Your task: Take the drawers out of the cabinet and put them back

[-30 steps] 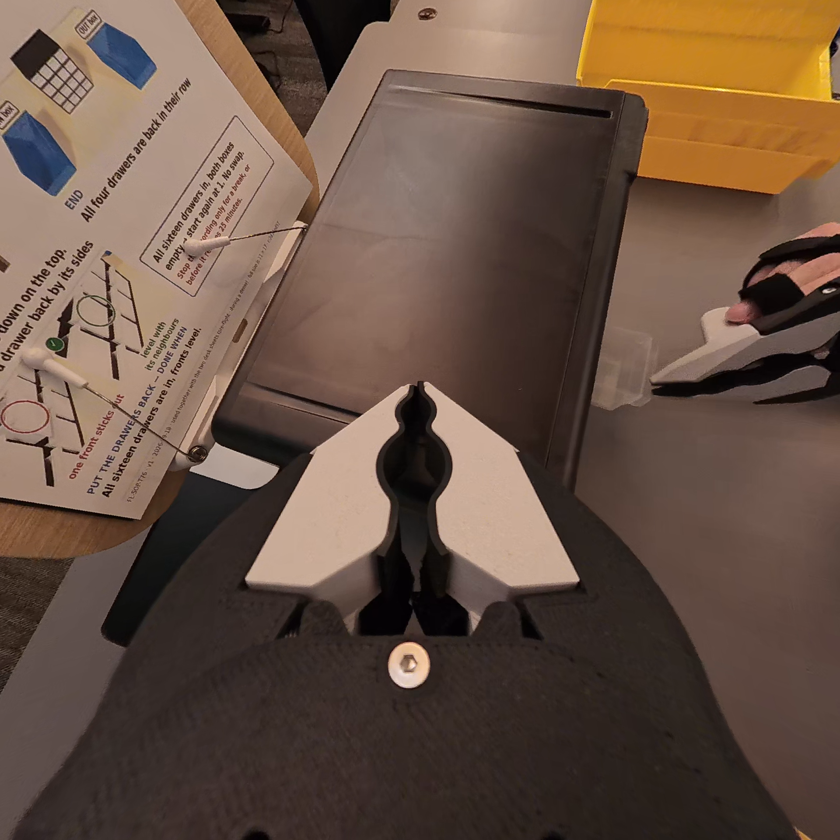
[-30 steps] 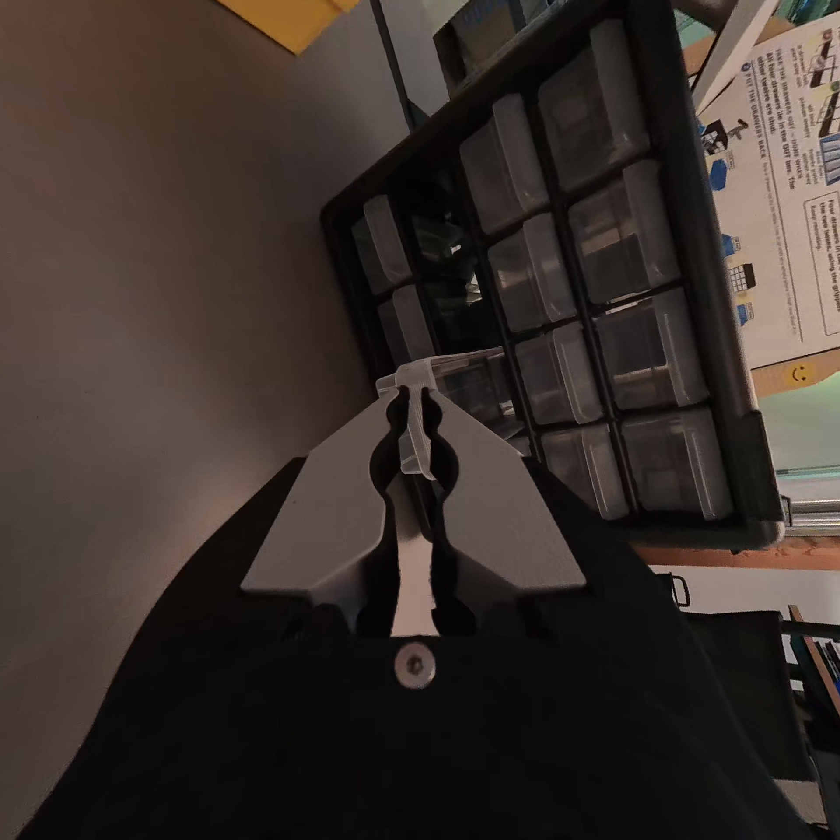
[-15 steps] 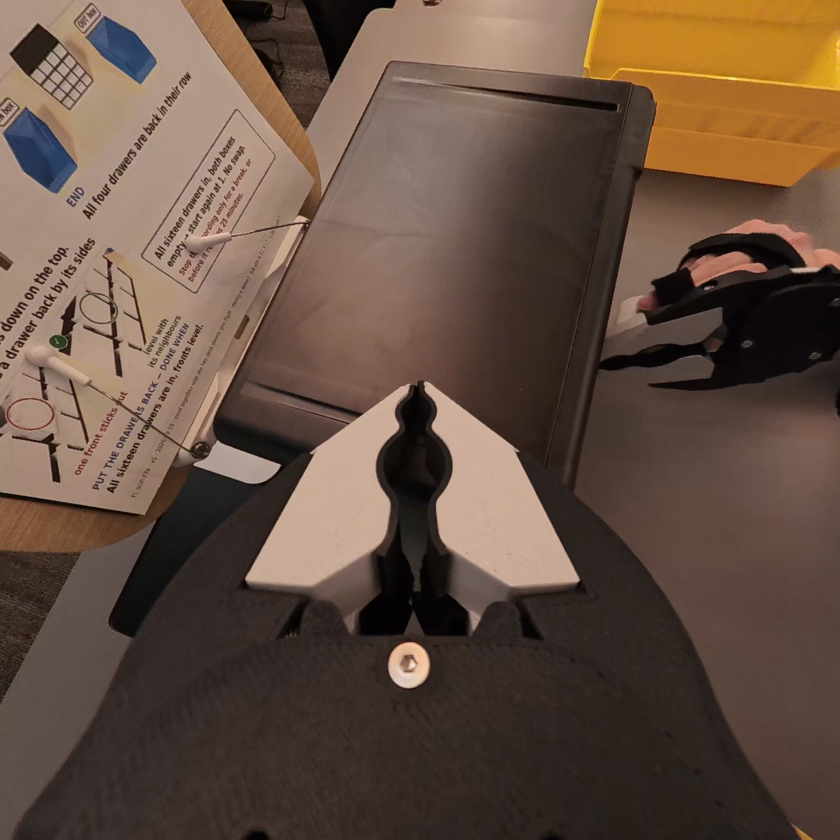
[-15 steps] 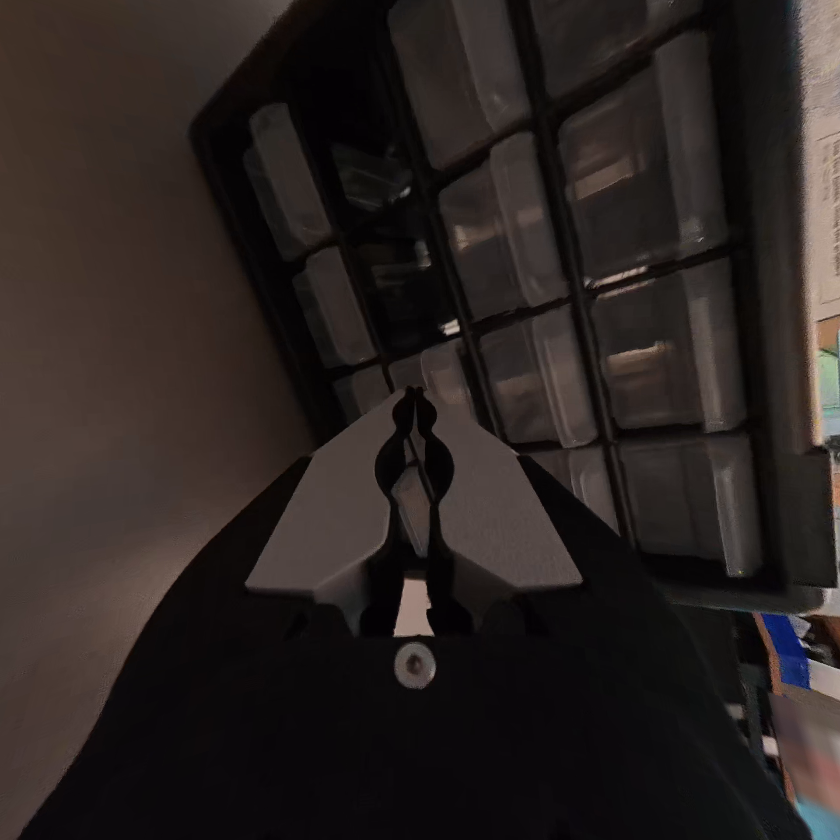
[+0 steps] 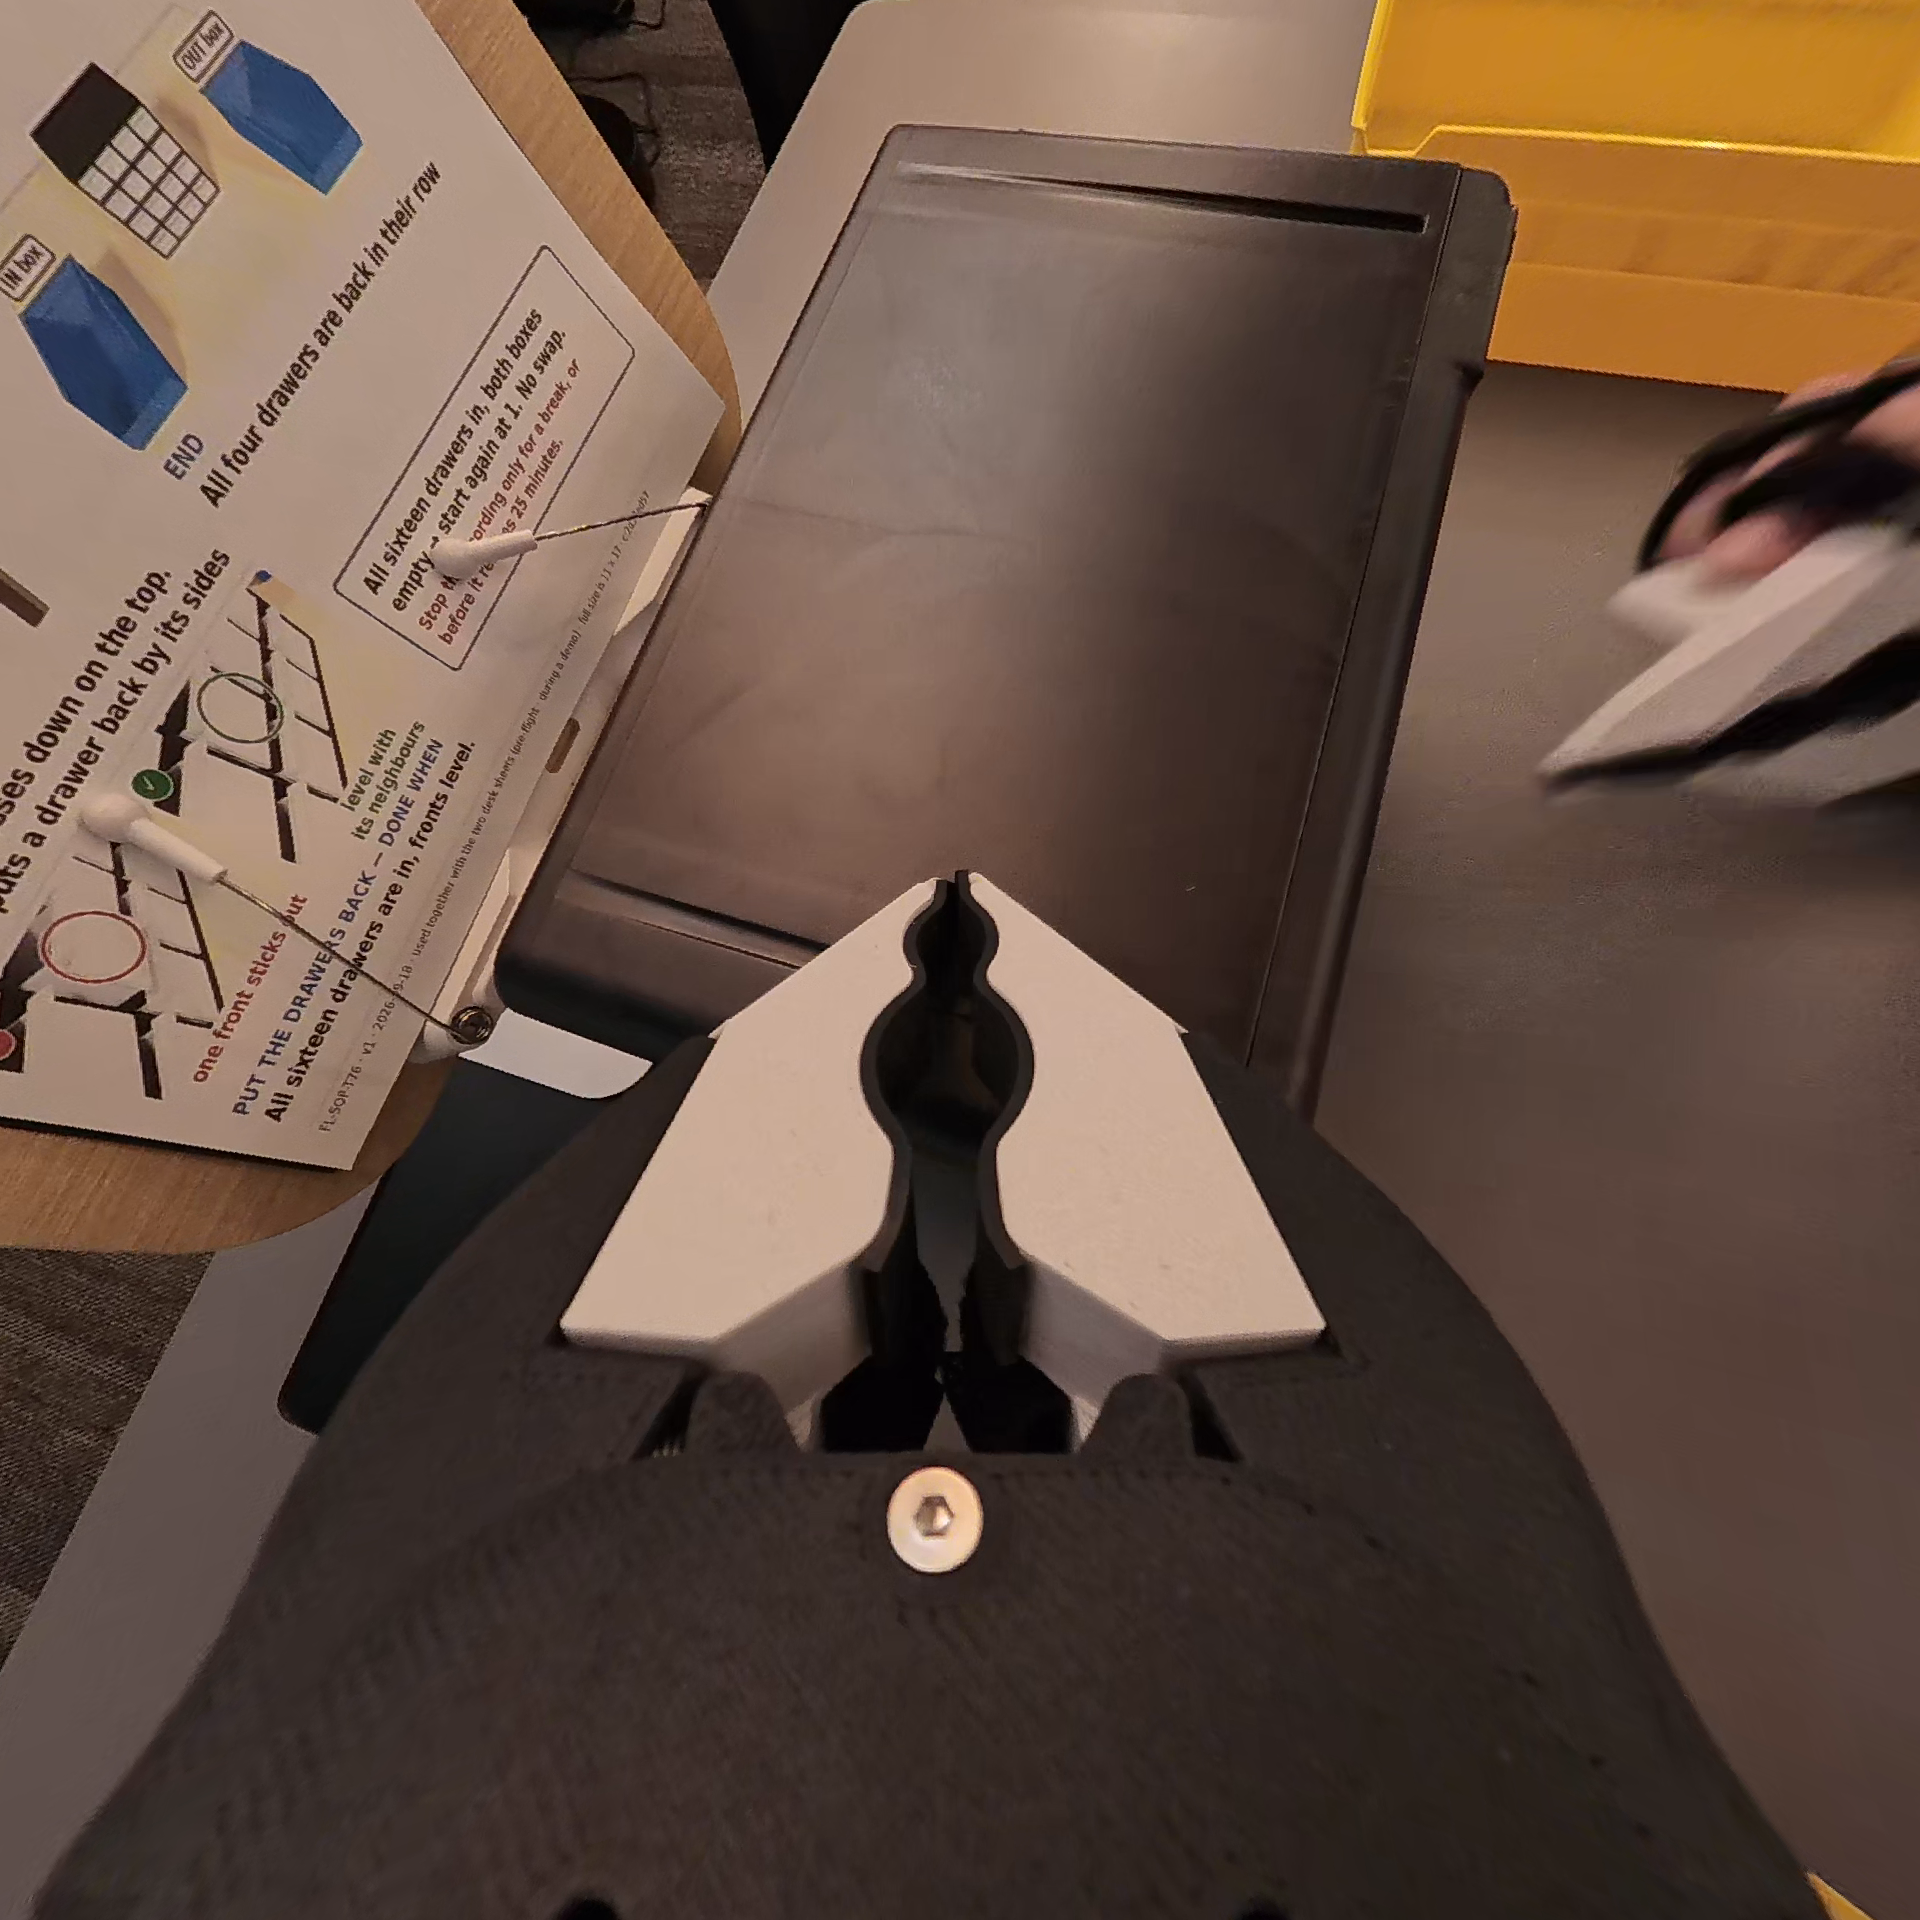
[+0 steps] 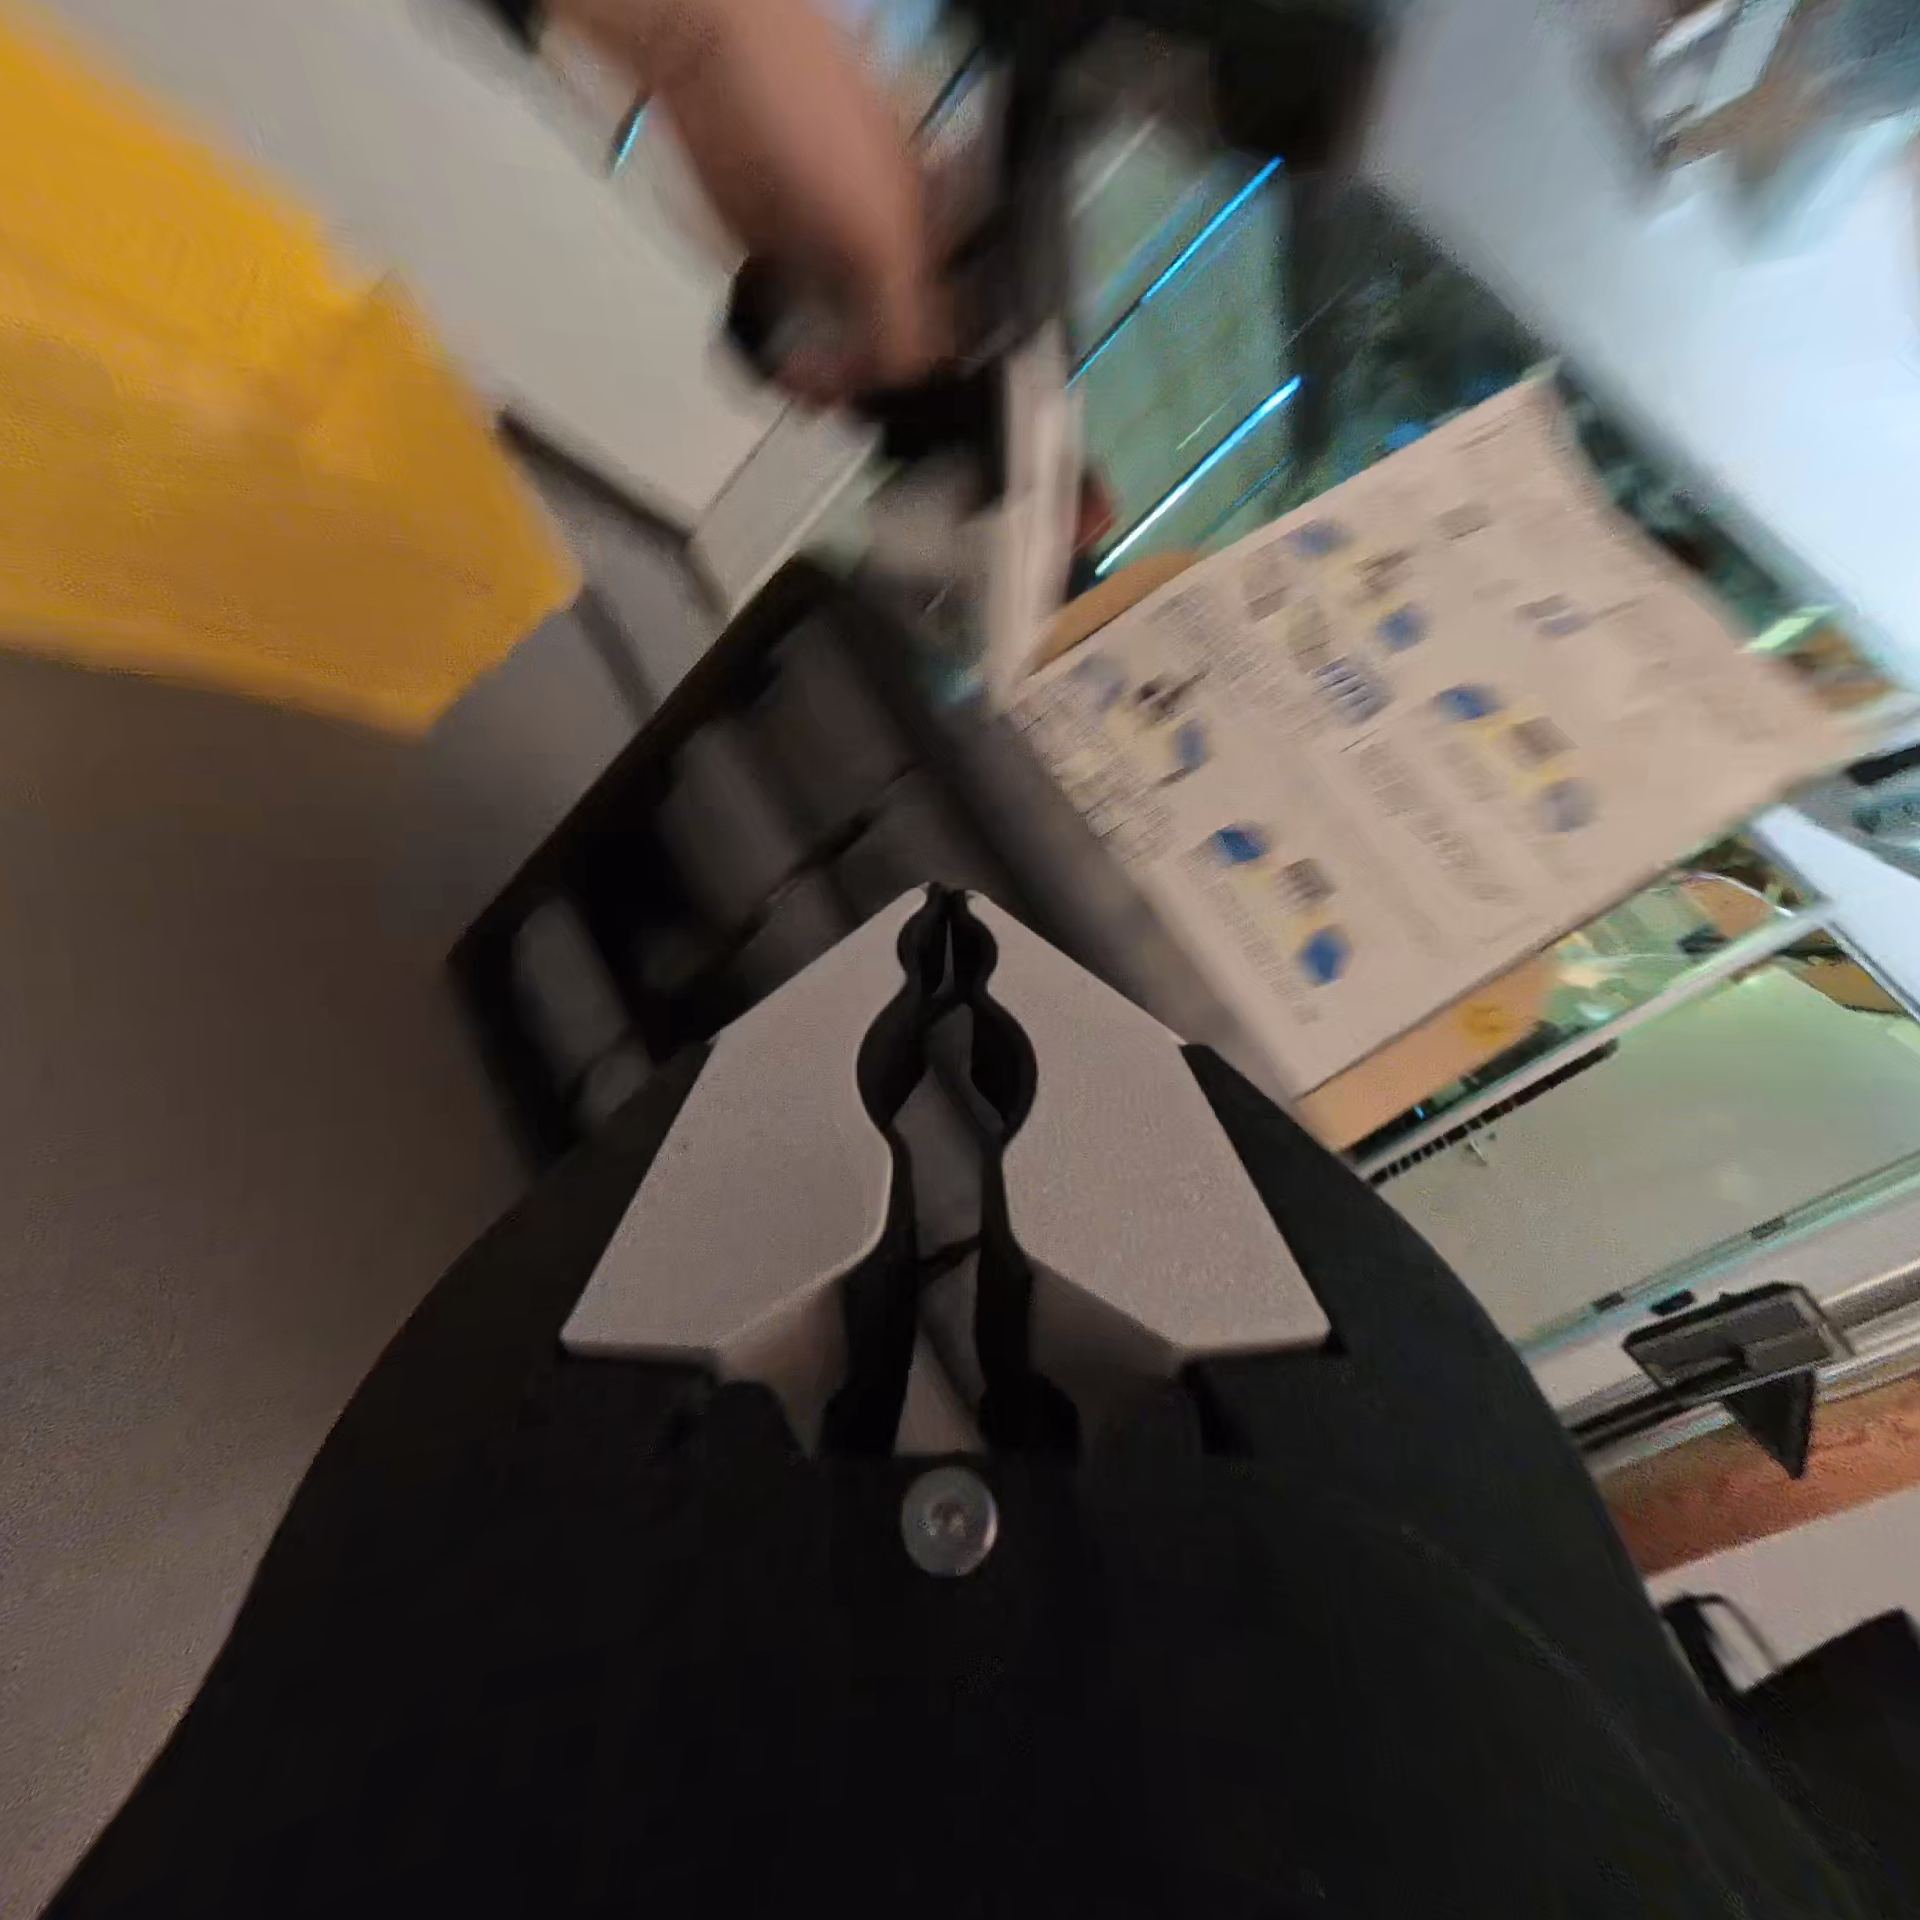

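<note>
left wrist view looks down along the left gripper (image 5: pixel 954 883), its white fingers (image 5: pixel 769 1132) pressed together with nothing between them, poised over the near edge of the black cabinet (image 5: pixel 1039 540). the cabinet stands on a grey table (image 5: pixel 1621 1143), its flat dark top facing the camera and its drawer side turned right. a printed instruction sheet (image 5: pixel 239 582) rests on a wooden board (image 5: pixel 156 1195) just left of the cabinet, and a yellow bin (image 5: pixel 1683 177) sits on the table behind it to the right. at the right edge, blurred, the right gripper (image 5: pixel 1558 769) hangs near the cabinet's front, clear of it. right wrist view, heavily smeared, shows that right gripper (image 6: pixel 943 896) with its fingers (image 6: pixel 1122 1174) closed tip to tip and empty, aimed at the cabinet's drawer face (image 6: pixel 748 831), where pale drawers (image 6: pixel 566 987) sit in their slots; how many are seated cannot be told. beyond, a hand (image 6: pixel 831 239) holds the left gripper above the cabinet, the yellow bin (image 6: pixel 208 436) to the left.
</note>
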Demonstrator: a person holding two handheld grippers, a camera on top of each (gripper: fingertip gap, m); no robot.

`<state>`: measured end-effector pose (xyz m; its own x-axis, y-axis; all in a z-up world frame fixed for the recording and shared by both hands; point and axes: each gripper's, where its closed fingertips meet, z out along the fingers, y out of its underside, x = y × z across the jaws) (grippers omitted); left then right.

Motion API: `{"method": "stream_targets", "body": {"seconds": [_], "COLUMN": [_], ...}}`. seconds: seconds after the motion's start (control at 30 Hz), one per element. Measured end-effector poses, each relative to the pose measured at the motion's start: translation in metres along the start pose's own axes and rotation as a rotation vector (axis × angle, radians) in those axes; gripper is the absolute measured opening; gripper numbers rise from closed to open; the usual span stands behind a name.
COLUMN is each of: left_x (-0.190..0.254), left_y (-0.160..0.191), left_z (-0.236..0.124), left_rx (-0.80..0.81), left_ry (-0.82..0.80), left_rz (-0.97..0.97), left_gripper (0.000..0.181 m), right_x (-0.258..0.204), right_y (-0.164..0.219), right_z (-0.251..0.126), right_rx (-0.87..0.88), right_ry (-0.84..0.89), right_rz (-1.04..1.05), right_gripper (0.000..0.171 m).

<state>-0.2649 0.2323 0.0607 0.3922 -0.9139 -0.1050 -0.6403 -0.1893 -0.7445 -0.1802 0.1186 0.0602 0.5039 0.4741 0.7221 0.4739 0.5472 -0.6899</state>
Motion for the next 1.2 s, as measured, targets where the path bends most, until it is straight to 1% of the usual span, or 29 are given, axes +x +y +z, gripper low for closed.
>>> {"method": "stream_targets", "body": {"seconds": [0.03, 0.07, 0.1, 0.17, 0.2, 0.23, 0.33, 0.43, 0.47, 0.57, 0.67, 0.8, 0.87, 0.93, 0.97, 1.03, 1.1, 1.17, 1.2], "left_x": [0.000, 0.000, 0.000, 0.000, 0.000, 0.000, 0.000, 0.000, 0.000, 0.000, 0.000, -0.001, -0.002, -0.006, -0.008, -0.006, 0.003, 0.019, 0.025], "left_y": [0.000, 0.000, 0.000, 0.000, 0.000, 0.000, 0.000, 0.000, 0.000, 0.000, -0.001, -0.001, -0.002, -0.005, -0.011, -0.024, -0.029, -0.021, -0.011], "left_z": [0.000, 0.000, 0.000, 0.000, 0.000, 0.000, 0.000, 0.001, 0.001, 0.001, 0.001, 0.001, 0.001, -0.004, -0.010, -0.032, -0.058, -0.078, -0.087], "left_rx": [0.000, -0.001, -0.002, -0.003, -0.004, -0.006, -0.011, -0.007, -0.009, -0.028, -0.030, 0.003, 0.035, 0.087, 0.143, 0.278, 0.377, 0.404, 0.390], "left_ry": [-0.001, -0.003, -0.004, -0.005, -0.006, -0.007, -0.013, -0.022, -0.024, -0.033, -0.042, -0.050, -0.057, -0.100, -0.128, -0.164, -0.171, -0.162, -0.188], "left_rz": [0.000, -0.001, -0.001, -0.002, -0.004, -0.007, -0.003, 0.018, 0.025, 0.034, 0.030, -0.014, -0.060, -0.101, -0.115, -0.151, -0.197, -0.237, -0.257], "left_gripper": [0.000, 0.000, 0.000, 0.000, 0.000, 0.000, 0.000, 0.000, 0.000, 0.000, 0.000, 0.000, 0.000, 0.000, 0.008, 0.010, 0.013, 0.015, 0.015], "right_x": [0.035, 0.069, 0.093, 0.115, 0.121, 0.127, 0.132, 0.121, 0.112, 0.100, 0.101, 0.096, 0.096, 0.096, 0.096, 0.095, 0.096, 0.096, 0.096], "right_y": [-0.015, -0.018, -0.011, 0.021, 0.037, 0.048, 0.064, 0.070, 0.073, 0.093, 0.103, 0.099, 0.100, 0.100, 0.100, 0.100, 0.100, 0.100, 0.100], "right_z": [-0.008, -0.013, -0.015, -0.014, -0.014, -0.014, -0.007, 0.005, 0.008, 0.017, 0.022, 0.027, 0.026, 0.025, 0.025, 0.025, 0.025, 0.024, 0.024], "right_rx": [0.054, 0.053, 0.005, -0.155, -0.214, -0.225, -0.178, -0.153, -0.165, -0.273, -0.323, -0.264, -0.270, -0.258, -0.250, -0.240, -0.226, -0.217, -0.214], "right_ry": [0.077, 0.134, 0.129, 0.022, -0.013, -0.033, -0.155, -0.371, -0.459, -0.557, -0.555, -0.606, -0.611, -0.611, -0.614, -0.623, -0.627, -0.627, -0.627], "right_rz": [0.085, 0.190, 0.304, 0.507, 0.572, 0.602, 0.598, 0.638, 0.634, 0.538, 0.462, 0.473, 0.508, 0.525, 0.536, 0.571, 0.585, 0.589, 0.593], "right_gripper": [0.000, 0.000, 0.000, 0.000, 0.003, 0.002, 0.000, 0.000, 0.000, 0.000, 0.000, 0.000, 0.000, 0.000, 0.000, 0.000, 0.000, 0.000, 0.000]}}
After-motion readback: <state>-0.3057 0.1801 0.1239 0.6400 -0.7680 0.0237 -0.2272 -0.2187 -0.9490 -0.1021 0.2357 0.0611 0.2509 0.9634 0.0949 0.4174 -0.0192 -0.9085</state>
